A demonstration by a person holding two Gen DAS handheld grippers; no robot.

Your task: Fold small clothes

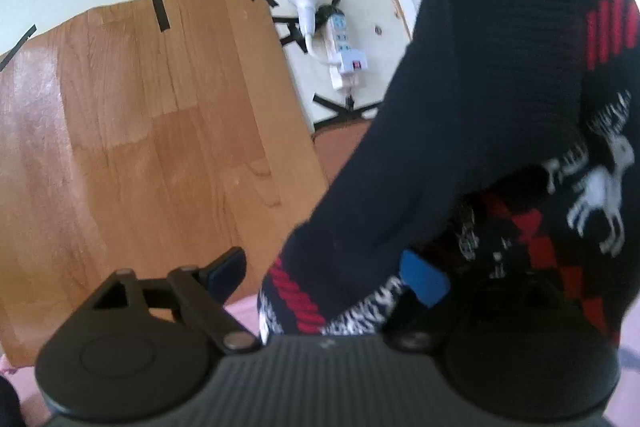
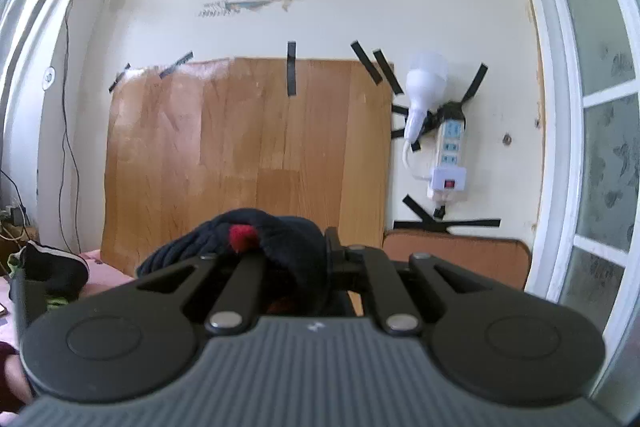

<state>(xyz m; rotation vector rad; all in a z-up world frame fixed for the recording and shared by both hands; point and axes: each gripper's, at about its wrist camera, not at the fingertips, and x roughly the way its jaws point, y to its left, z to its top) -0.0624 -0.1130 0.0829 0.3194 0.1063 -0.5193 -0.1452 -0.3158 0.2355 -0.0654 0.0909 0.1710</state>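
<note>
A small dark navy knit sweater (image 1: 500,99) with red bands and white reindeer hangs in the air at the right of the left wrist view. Its sleeve cuff droops between the fingers of my left gripper (image 1: 328,271), whose jaws stand wide apart with blue pads (image 1: 424,277); the right finger is partly covered by the cloth. In the right wrist view my right gripper (image 2: 296,251) is shut on a bunched fold of the same navy sweater (image 2: 256,247), with a red patch showing, held up in front of the wall.
A wooden board (image 2: 248,155) is taped to the cream wall. A white power strip with a bulb (image 2: 444,143) hangs right of it. A brown chair back (image 2: 456,259) stands below. A pink bed surface with dark clothes (image 2: 52,271) lies at the left. A glass door (image 2: 600,147) is at the right.
</note>
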